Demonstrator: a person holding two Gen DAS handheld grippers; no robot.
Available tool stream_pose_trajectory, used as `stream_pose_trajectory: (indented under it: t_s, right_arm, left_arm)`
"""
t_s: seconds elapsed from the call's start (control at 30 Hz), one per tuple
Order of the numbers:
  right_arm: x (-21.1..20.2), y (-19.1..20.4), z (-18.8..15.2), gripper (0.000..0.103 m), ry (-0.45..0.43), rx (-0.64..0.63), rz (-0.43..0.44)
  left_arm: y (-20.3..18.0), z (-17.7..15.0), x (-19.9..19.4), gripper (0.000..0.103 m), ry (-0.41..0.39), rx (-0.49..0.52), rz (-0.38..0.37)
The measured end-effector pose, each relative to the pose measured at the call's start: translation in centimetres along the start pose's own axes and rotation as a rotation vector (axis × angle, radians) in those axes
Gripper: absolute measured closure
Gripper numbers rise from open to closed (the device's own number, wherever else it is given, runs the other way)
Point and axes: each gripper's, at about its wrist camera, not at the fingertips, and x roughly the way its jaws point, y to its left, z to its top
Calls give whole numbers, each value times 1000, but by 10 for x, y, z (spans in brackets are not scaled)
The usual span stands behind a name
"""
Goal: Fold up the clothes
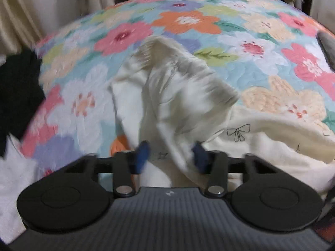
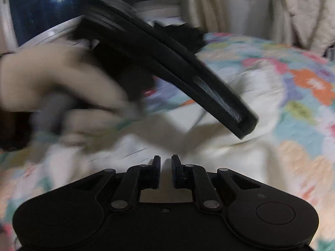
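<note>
A cream garment (image 1: 173, 96) with small bow prints lies crumpled on the floral bedspread (image 1: 188, 21). My left gripper (image 1: 170, 154) has its blue-padded fingers wide apart, with a raised fold of the cream cloth hanging between them. In the right wrist view the same cream garment (image 2: 219, 138) spreads under my right gripper (image 2: 165, 163), whose black fingers stand close together with a narrow gap and nothing between them. The left gripper's body (image 2: 167, 67) and the hand holding it (image 2: 62, 87) cross that view above the cloth, blurred.
A black garment (image 1: 16, 96) lies at the bed's left edge, and it also shows in the right wrist view (image 2: 184, 35). White cloth (image 1: 12, 184) sits at lower left. Curtains (image 1: 21, 10) hang behind the bed. A window (image 2: 52, 6) is at the far left.
</note>
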Motion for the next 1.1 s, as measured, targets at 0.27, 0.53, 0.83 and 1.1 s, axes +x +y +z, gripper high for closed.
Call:
stream_pose_trajectory:
  t_s: [0.27,0.53,0.83,1.1]
  right_arm:
    - [-60,-44,25,46,-87,147,-84]
    - [12,-105,64,36,53,174,-55]
    - [20,-120,81,94,146,157,-26]
    - [-78,-190,97,96,30,189,-452]
  left_arm:
    - [31,-20,-15,85,-81,-151,-131]
    - [49,-28,-16,88,-106,-218,-196]
    - [69,-26,-54,51,-192,-266,-260]
    - [77,-33,-59,50,-128,-252,-231]
